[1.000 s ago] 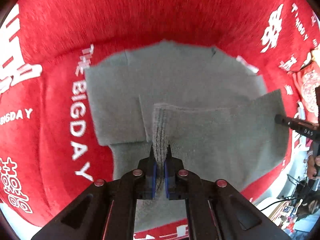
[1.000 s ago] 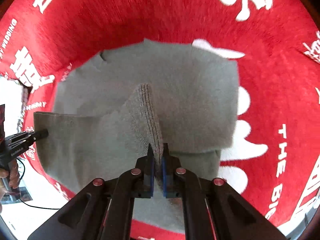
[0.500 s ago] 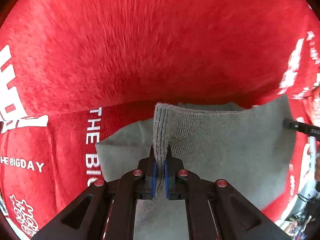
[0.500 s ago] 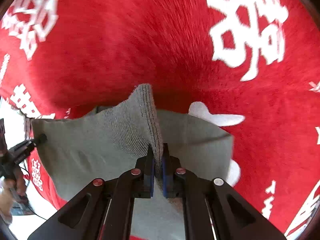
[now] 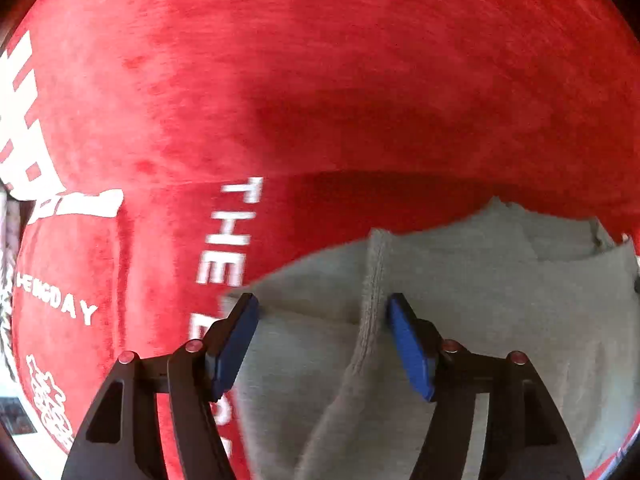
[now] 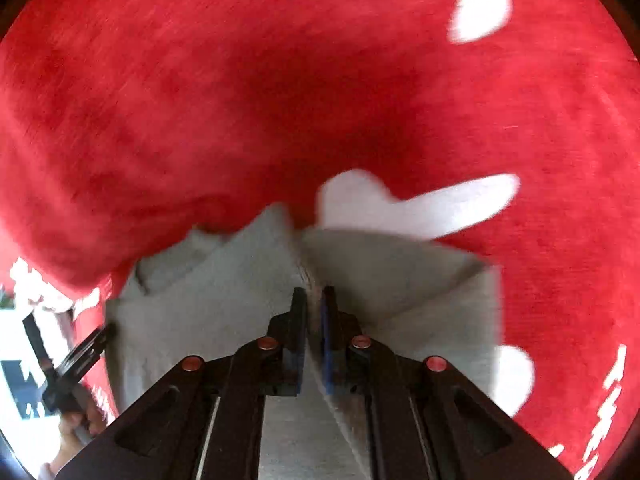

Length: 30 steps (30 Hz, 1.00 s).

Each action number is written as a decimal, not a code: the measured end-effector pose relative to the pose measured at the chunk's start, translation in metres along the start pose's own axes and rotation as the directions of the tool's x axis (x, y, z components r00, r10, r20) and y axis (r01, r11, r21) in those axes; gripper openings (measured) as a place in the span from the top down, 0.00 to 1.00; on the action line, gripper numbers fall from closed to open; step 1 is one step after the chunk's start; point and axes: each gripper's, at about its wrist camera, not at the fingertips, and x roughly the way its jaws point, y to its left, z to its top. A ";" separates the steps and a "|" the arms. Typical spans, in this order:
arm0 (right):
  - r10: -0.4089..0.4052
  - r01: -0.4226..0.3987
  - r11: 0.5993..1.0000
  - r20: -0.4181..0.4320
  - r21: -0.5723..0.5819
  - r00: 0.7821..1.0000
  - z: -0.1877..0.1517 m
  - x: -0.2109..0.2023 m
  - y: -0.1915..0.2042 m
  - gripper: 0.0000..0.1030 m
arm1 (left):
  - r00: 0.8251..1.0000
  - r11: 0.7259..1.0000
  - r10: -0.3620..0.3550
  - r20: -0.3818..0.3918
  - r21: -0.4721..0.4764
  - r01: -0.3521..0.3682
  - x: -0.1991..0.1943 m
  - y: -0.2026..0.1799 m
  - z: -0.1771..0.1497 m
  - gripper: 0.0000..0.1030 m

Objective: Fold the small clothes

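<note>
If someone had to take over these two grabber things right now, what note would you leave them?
Left gripper: open, its blue pads apart on either side of the ribbed hem; it grips nothing.
Right gripper: shut on the grey garment, pinching its hem.
The garment lies on the red cloth, one layer folded over another.
Done: a fold is laid over.
Left: probably release the right side, then check whether another fold is needed.

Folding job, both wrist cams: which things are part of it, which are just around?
In the job:
- grey garment
- left gripper, open, straddling the hem
- right gripper, shut on the hem

Just there:
- red cloth with white lettering underneath
- clutter past the cloth's edge, too blurred to name
</note>
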 end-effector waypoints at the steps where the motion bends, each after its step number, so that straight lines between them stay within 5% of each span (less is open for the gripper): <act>1: -0.029 0.029 0.999 0.014 0.025 0.999 0.002 -0.004 -0.005 0.84 | 1.000 1.000 -0.008 -0.012 -0.006 0.008 -0.001 0.005 0.000 0.34; 4: -0.082 0.081 0.996 0.021 0.042 0.996 0.005 -0.012 -0.012 0.84 | 0.999 1.000 -0.026 -0.022 0.002 0.026 -0.014 0.016 -0.006 0.34; 9: -0.040 0.040 0.999 0.016 -0.030 0.999 -0.026 -0.043 -0.003 0.76 | 0.993 0.995 -0.098 -0.059 0.025 0.099 -0.042 0.025 -0.040 0.34; 12: -0.011 0.011 1.000 -0.020 -0.024 1.000 -0.060 -0.055 -0.004 0.46 | 0.981 0.989 -0.151 -0.119 -0.011 0.151 -0.049 0.033 -0.084 0.34; 18: 0.009 0.000 0.981 -0.047 0.192 0.999 -0.143 -0.078 -0.048 0.43 | 0.949 0.969 -0.230 -0.215 -0.141 0.203 -0.043 0.058 -0.146 0.34; 23: 0.066 -0.048 0.903 -0.029 0.427 0.997 -0.185 -0.077 -0.098 0.43 | 0.932 0.940 -0.284 -0.225 -0.255 0.225 -0.030 0.072 -0.170 0.34; 24: 0.115 -0.087 0.881 -0.034 0.466 0.993 -0.189 -0.068 -0.102 0.45 | 0.934 0.940 -0.279 -0.222 -0.261 0.218 -0.028 0.071 -0.172 0.34; 26: 0.194 -0.147 0.853 -0.042 0.501 0.980 -0.195 -0.050 -0.101 0.74 | 0.945 0.950 -0.248 -0.212 -0.246 0.194 -0.034 0.064 -0.177 0.40; 27: 0.204 -0.154 0.855 -0.049 0.496 0.978 -0.193 -0.045 -0.096 0.92 | 0.950 0.954 -0.235 -0.204 -0.234 0.185 -0.035 0.061 -0.176 0.59; 29: 0.170 -0.134 0.887 -0.044 0.442 0.984 -0.186 -0.050 -0.083 0.92 | 0.943 0.949 -0.270 -0.196 -0.219 0.226 -0.041 0.056 -0.174 0.77; 30: 0.163 -0.135 0.904 -0.036 0.407 0.986 -0.183 -0.055 -0.077 0.92 | 0.949 0.956 -0.255 -0.188 -0.198 0.217 -0.045 0.054 -0.173 0.78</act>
